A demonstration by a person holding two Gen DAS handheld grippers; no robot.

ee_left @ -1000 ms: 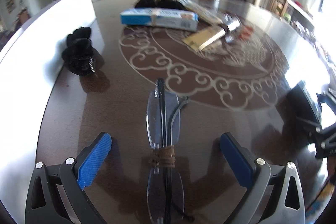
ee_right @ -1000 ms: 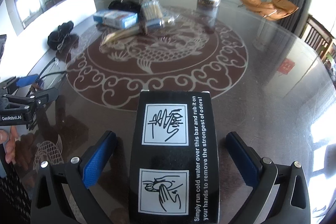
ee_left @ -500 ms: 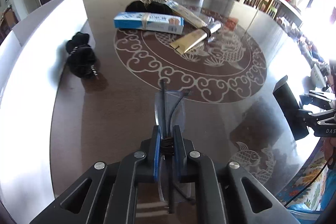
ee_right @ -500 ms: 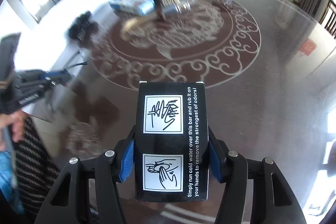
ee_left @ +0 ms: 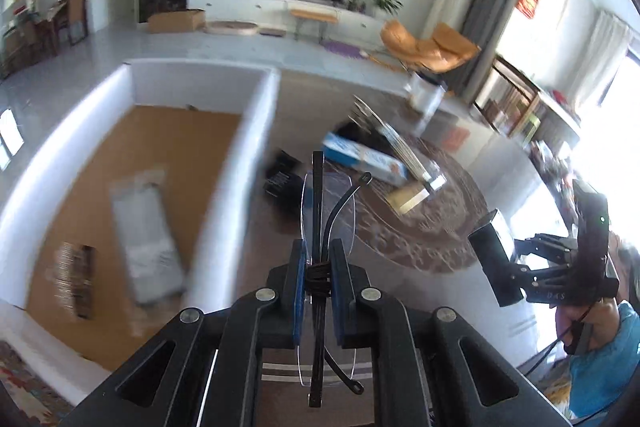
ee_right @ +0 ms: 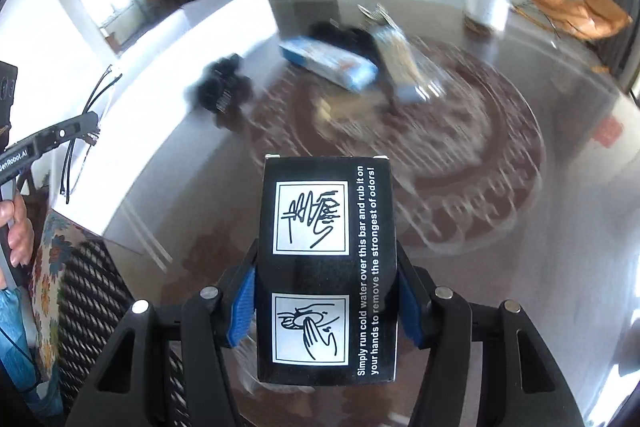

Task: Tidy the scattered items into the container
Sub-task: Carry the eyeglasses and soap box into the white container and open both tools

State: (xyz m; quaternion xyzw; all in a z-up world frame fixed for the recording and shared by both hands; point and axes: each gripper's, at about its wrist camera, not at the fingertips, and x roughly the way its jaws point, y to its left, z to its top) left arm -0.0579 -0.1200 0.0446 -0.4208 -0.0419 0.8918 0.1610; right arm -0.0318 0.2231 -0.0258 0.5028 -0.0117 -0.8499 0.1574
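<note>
Bright living room, TV on far wall, orange lounge chair (ee_left: 430,47) by the window. Dark glossy round bench (ee_right: 500,227) with pale scroll pattern. Large white-walled container with brown cardboard floor (ee_left: 256,131) sits at bench's left edge. My left gripper (ee_left: 318,281) pinches folded rimless eyeglasses with thin black arms (ee_left: 326,203), held in the air just beside the container's right wall. My right gripper (ee_right: 326,303) clamps a black rectangular box with white hand-washing diagrams (ee_right: 326,267) above the bench. Blue-and-white carton (ee_right: 328,61) lies mid-bench.
</note>
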